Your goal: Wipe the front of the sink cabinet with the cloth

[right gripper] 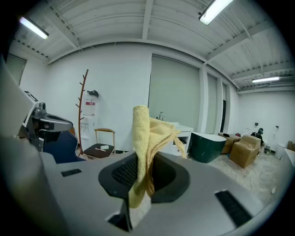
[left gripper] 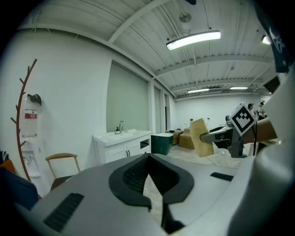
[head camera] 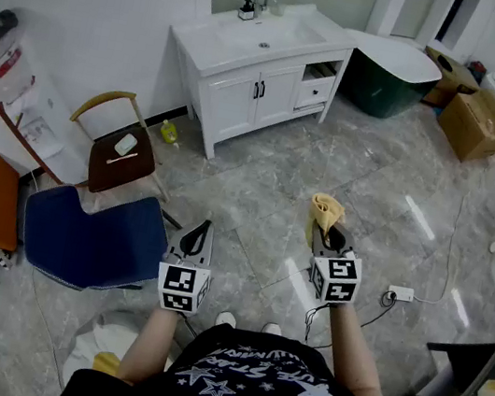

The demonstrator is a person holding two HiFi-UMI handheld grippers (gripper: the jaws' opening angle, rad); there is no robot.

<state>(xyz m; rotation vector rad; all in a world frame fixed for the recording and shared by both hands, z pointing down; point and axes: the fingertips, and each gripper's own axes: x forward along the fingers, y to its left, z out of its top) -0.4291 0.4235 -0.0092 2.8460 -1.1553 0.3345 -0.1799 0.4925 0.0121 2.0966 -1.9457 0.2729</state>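
- Fingers of right gripper (right gripper: 147, 174) clenched on yellow cloth (right gripper: 146, 133); left gripper (left gripper: 148, 177) pinched together, empty.
- Sink cabinet (head camera: 251, 98) well ahead of both; wiping not started, whole front left.

**Head view.** The folded yellow cloth (head camera: 325, 210) shows only above the right gripper (head camera: 322, 230); its clamped part is hidden between the closed jaws. The person's torso (head camera: 242, 391) is cut by the lower edge. The small dark bottle (head camera: 247, 10) on the white sink cabinet (head camera: 245, 102) and the pale items (head camera: 125, 146) on the brown wooden chair (head camera: 119, 165) are too small to identify. The near end of the dark green tub (head camera: 381, 85) is hidden behind the cabinet.
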